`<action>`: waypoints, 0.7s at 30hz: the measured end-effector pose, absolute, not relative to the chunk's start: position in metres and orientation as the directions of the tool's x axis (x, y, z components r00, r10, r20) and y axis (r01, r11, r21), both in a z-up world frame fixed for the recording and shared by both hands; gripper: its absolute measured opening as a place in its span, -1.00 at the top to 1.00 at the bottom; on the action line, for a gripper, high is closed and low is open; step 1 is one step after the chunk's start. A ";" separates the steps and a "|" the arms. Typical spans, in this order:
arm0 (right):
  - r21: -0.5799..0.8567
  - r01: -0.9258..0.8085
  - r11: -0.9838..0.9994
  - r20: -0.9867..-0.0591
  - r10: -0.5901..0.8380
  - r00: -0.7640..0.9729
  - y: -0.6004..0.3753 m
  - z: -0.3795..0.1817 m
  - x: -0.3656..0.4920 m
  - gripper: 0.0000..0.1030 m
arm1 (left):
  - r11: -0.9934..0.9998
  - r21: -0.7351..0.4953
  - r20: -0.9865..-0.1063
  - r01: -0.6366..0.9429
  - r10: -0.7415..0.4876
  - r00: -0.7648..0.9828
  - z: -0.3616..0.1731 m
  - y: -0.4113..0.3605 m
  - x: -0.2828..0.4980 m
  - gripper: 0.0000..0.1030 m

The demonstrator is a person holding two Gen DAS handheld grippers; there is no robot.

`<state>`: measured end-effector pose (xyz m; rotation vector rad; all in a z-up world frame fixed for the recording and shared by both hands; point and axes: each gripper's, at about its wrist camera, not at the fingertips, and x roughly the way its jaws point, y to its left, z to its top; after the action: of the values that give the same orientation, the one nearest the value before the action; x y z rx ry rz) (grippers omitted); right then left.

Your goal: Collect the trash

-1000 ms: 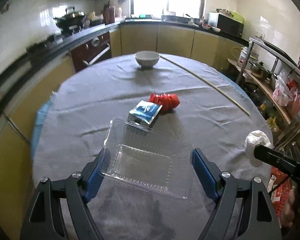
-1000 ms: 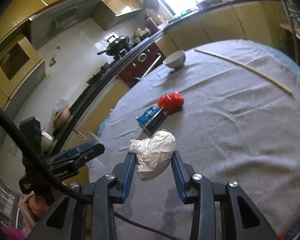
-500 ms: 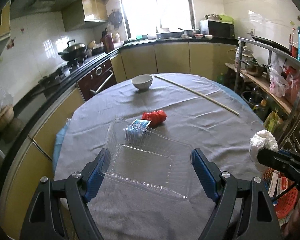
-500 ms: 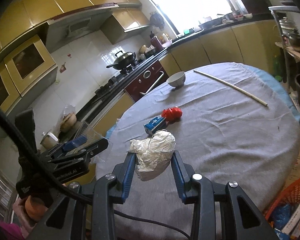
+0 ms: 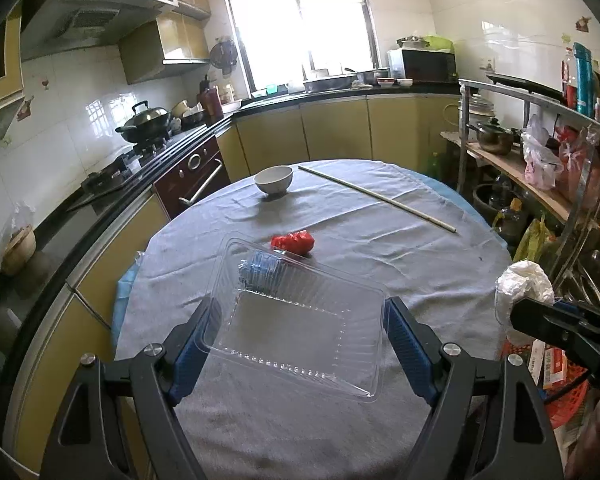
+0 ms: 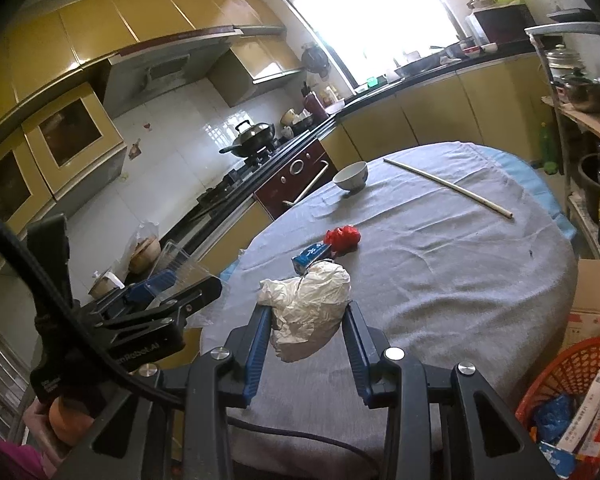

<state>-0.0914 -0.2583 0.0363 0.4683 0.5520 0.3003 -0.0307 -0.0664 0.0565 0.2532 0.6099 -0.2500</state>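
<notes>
Your left tongs [image 5: 296,332] stand wide, blue pads pressed on both sides of a clear rectangular plastic tray [image 5: 300,320], held above the near side of the grey-clothed round surface [image 5: 400,256]. Your right tongs [image 6: 306,332] are clamped on a crumpled white plastic wad [image 6: 310,312]. Farther off on the cloth lie a small blue carton [image 6: 310,258] and a red crumpled wrapper [image 6: 343,239], touching. An orange mesh basket [image 6: 572,368] of rubbish sits near right.
</notes>
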 end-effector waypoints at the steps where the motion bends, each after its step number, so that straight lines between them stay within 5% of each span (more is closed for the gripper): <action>1: 0.500 -0.148 0.853 -0.426 0.391 0.815 -0.259 0.037 -0.094 0.24 | 0.939 0.161 -0.589 0.305 -0.157 0.793 0.057 -0.068 -0.033 -0.63; 21: 0.523 -0.168 0.835 -0.366 0.399 0.840 -0.272 0.045 -0.132 0.24 | 0.929 0.217 -0.550 0.298 -0.136 0.824 0.072 -0.082 -0.067 -0.63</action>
<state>-0.1322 -0.2719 0.0453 0.4979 0.4867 0.3134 -0.0674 -0.0822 0.0718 0.3028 0.5576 -0.2343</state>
